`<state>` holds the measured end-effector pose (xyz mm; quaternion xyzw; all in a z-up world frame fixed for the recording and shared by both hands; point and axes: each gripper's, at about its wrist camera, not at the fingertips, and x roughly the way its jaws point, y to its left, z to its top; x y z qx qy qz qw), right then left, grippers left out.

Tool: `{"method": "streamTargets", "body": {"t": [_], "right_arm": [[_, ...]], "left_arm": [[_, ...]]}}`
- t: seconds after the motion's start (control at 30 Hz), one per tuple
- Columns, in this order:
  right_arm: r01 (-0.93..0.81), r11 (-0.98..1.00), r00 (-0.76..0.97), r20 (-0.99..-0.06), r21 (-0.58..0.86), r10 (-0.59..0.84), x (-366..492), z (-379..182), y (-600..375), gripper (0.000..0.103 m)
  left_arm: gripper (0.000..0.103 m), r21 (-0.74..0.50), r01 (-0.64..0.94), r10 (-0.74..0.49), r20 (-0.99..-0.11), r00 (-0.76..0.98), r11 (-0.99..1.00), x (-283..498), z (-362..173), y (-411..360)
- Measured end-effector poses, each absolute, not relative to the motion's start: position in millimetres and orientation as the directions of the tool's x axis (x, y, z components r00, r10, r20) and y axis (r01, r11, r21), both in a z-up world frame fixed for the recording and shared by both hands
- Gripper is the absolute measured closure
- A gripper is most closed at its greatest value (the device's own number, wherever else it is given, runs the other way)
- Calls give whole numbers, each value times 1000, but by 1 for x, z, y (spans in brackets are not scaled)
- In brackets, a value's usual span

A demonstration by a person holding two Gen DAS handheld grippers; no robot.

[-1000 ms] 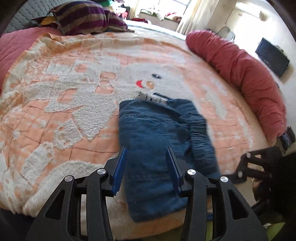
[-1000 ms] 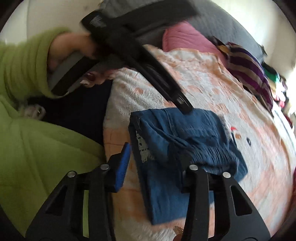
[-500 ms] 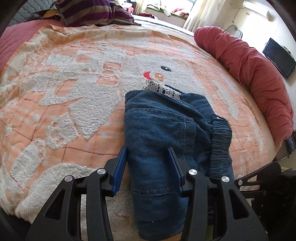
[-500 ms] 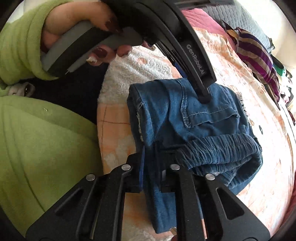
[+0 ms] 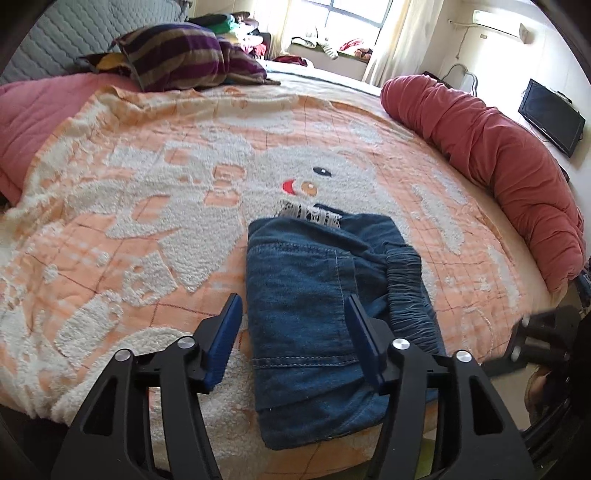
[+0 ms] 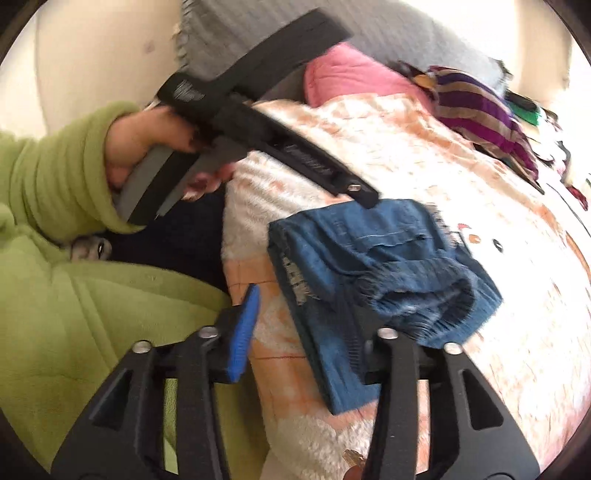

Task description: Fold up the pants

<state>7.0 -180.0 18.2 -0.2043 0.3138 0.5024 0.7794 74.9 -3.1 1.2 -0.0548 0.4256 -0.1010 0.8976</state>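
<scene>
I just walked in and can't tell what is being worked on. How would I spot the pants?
Find the big peach-and-white fleecy blanket that covers the bed. Near its front edge lies a compact folded bundle, the pants. They are the only dark blue denim there, with a gathered elastic waistband along one side.

Home bedroom. Big bed w/ orange-and-white fleecy blanket (image 5: pixel 155 206) spread over it, pink quilt (image 5: pixel 33 110) underneath at the left, grey padded headboard (image 5: pixel 74 33) behind. Striped pillow (image 5: pixel 184 55) at the head end, long red bolster (image 5: pixel 491 155) along the right edge. Window (image 5: pixel 354 14) w/ pale curtains at the back, clothes piled under it. Small TV (image 5: pixel 552 116) & AC unit (image 5: pixel 498 24) on the right wall.
</scene>
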Motion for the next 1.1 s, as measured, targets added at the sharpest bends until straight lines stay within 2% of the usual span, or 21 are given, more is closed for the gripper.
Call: {"method": "streamTargets", "body": {"t": [0.07, 0.2, 0.27, 0.3, 0.33, 0.4, 0.57, 0.63, 0.77, 0.83, 0.9, 1.1], "right_arm": [[-892, 452, 329, -672, 9, 663, 13, 27, -188, 59], [-842, 539, 414, -622, 14, 664, 17, 42, -207, 37], [-810, 587, 459, -604, 18, 651, 25, 48, -215, 33], [-793, 609, 480, -596, 19, 644, 28, 50, -219, 32], [-779, 626, 496, -591, 21, 637, 31, 51, -223, 31], [-743, 668, 528, -580, 37, 620, 40, 52, -232, 24], [-626, 773, 575, -612, 98, 543, 68, 39, -247, 22], [-584, 801, 575, -631, 129, 521, 81, 29, -252, 22], [-517, 834, 541, -681, 193, 493, 102, 5, -256, 22], [-496, 838, 517, -697, 229, 496, 110, -5, -256, 26], [-468, 838, 473, -721, 281, 506, 120, -18, -256, 36], [-441, 830, 395, -756, 342, 522, 140, -43, -244, 42]], "left_arm": [[45, -183, 139, -230, -746, 625, 973, 73, 5, -4], [42, -168, 139, -218, -735, 642, 976, 69, 12, -6], [42, -166, 141, -218, -733, 644, 976, 69, 13, -6], [40, -166, 140, -217, -732, 645, 976, 69, 14, -6], [29, -163, 138, -214, -731, 648, 977, 69, 14, -6], [25, -157, 138, -209, -729, 652, 978, 70, 14, -6], [24, -150, 130, -198, -732, 651, 980, 74, 10, -4], [20, -153, 122, -196, -736, 648, 981, 76, 7, -3], [20, -158, 104, -187, -750, 634, 982, 85, -3, 1], [20, -163, 99, -189, -760, 622, 982, 91, -11, 2], [20, -169, 94, -191, -769, 610, 981, 97, -18, 2], [20, -204, 79, -213, -805, 554, 976, 114, -43, 3]]}}
